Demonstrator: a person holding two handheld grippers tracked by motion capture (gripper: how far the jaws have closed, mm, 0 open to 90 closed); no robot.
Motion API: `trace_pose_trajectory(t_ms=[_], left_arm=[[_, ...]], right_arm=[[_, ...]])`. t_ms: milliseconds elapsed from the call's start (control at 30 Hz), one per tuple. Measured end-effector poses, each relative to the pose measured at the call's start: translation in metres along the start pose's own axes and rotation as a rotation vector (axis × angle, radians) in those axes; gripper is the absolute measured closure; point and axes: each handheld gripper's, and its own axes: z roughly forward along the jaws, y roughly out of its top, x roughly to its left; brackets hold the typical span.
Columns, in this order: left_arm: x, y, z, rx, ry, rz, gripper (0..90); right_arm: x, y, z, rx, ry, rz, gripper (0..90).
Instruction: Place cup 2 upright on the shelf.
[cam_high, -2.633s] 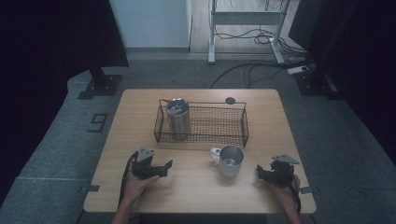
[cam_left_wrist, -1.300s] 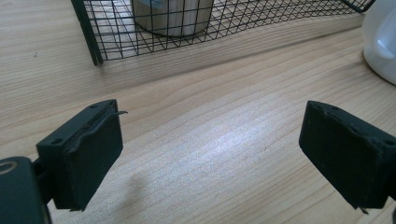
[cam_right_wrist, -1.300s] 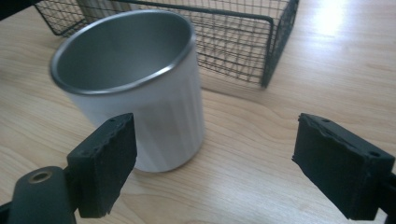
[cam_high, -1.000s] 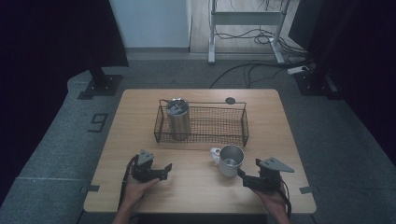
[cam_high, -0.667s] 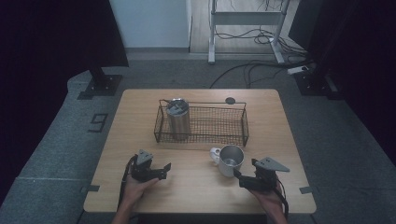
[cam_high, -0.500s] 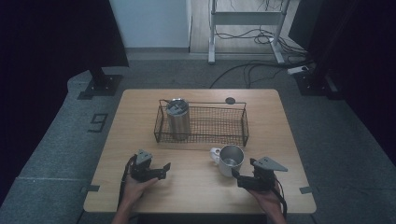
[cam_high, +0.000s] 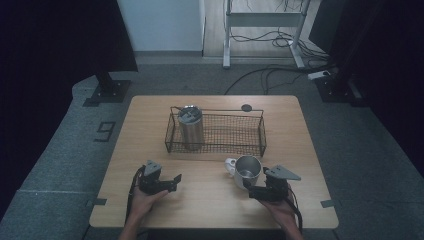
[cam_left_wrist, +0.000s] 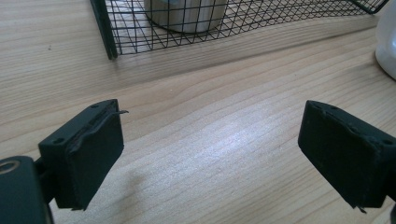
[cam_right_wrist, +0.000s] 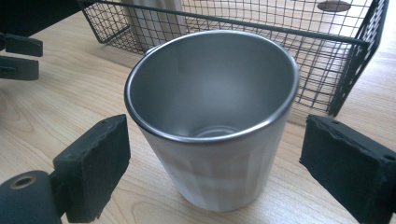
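Two hand-held grippers are at work here, and the right hand-held gripper (cam_high: 248, 188) is the busy one: its jaws stand wide apart on either side of the metal mug (cam_right_wrist: 212, 116), with clear gaps between each pad and the mug's wall, so nothing is gripped yet. The mug stands upright on the worktop (cam_high: 210, 200), just in front of the wire basket (cam_high: 261, 131) near its right end, with its white handle (cam_high: 230, 164) pointing away to the left in the high view. Inside the basket, at its left end, a steel tumbler (cam_high: 190, 127) with a lid already stands upright.

The left hand-held gripper (cam_high: 176, 178) rests low over bare worktop, well apart from the mug; its jaws are partly open and have just been closing a little, with nothing between them.

By my judgement the step in hand is the approach to grasp the mug, most likely to put it in the basket beside the tumbler. The next move calls for closing the right jaws squarely on the mug's tapered wall, low enough not to slip upward, then lifting it clear of the basket's front rim before setting it in the free space to the right of the tumbler.
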Motion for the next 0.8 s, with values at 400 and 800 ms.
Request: trace_pose_trajectory(t_ms=[400,800], left_arm=[[0.002,0.0,-0.001,-0.002,-0.003,-0.005,7.1],[0.002,-0.001,-0.002,-0.003,-0.004,-0.002,7.1]], right_arm=[[0.003,0.004,0.014,-0.016,0.003,-0.023,5.0],[0.005,0.013,0.032,-0.016,-0.021,-0.029,2.8]])
